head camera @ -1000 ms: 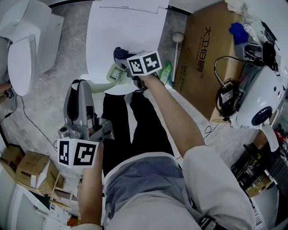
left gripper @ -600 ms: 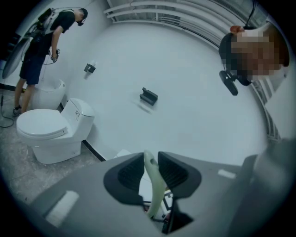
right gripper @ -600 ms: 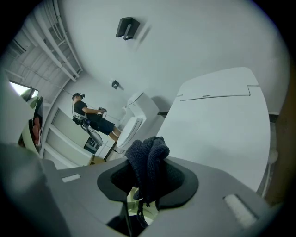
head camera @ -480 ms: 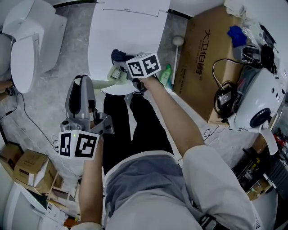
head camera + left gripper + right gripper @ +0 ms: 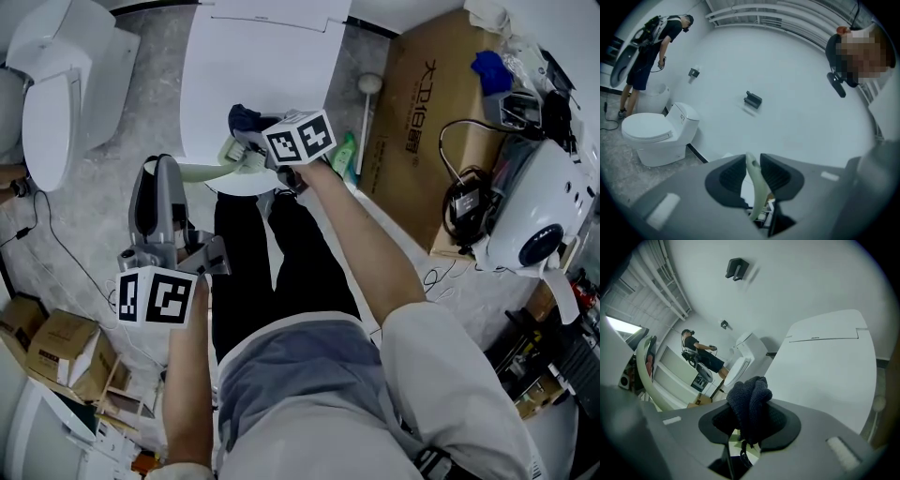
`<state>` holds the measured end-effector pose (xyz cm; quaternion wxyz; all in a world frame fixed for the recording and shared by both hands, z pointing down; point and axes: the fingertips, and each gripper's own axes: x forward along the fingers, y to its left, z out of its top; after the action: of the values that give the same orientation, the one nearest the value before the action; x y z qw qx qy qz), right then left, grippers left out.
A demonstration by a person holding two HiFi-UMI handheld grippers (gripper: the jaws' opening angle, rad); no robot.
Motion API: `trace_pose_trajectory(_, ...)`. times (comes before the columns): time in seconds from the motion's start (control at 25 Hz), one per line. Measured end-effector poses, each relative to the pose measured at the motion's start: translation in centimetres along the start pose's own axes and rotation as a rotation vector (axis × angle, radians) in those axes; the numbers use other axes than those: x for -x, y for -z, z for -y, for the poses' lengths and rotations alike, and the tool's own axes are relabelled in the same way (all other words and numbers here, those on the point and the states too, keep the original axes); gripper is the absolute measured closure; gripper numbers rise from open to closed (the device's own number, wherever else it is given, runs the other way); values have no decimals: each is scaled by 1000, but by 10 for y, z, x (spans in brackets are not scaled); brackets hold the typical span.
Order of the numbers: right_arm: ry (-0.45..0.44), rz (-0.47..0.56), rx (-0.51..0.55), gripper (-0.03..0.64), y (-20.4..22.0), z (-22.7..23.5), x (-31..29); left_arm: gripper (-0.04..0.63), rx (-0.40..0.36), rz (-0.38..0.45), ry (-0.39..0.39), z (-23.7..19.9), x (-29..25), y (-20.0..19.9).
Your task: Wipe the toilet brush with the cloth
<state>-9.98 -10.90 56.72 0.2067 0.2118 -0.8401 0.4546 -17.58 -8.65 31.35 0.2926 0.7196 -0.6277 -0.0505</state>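
- Neighbouring toilet (image 5: pixel 56 94): at 10 o'clock in the head view, well apart from the work.
- Left gripper (image 5: pixel 751 164): at 8 o'clock, jaws clamped together on the thin, pale-green handle near its end.
- Toilet brush (image 5: pixel 753 183): the handle runs from the left jaws toward 11 o'clock, and its head end lies under the right gripper, at the front edge of the white toilet lid (image 5: pixel 262 66).
- Cloth (image 5: pixel 749 407): dark and bunched, sticking out past the jaw tips. Pale-green plastic shows just below it. No view confirms that cloth and brush are touching.
- Right gripper (image 5: pixel 750 419): just above centre, toward 12 o'clock, jaws closed on the cloth.
- Cardboard box (image 5: pixel 431 141): at 2 o'clock, not involved.
- Hazard, handle: the grip is narrow and near the handle's end, so wiping pressure at the far end would likely twist the handle in the jaws or pull it out.
- Hazard, cloth: only a fold is pinched, so dragging it along the brush could pull it free.
- Hazard, lid: the brush head sits close to the lid and may knock or smear it if the stroke runs wide.
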Motion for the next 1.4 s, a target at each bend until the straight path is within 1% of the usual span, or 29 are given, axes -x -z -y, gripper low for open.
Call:
trace_pose_trajectory(0.24,14,-17,71,500,8,2,12,595,-7,7,-10,3,0,0)
trace_pose_trajectory(0.44,20,-31,85,500,18,7,20,595,-11,12,-20,3,-1,1)
trace_pose_trajectory(1.4,56,-4,30,506,53,32,44,595,-26,32,-31,4,-1,2)
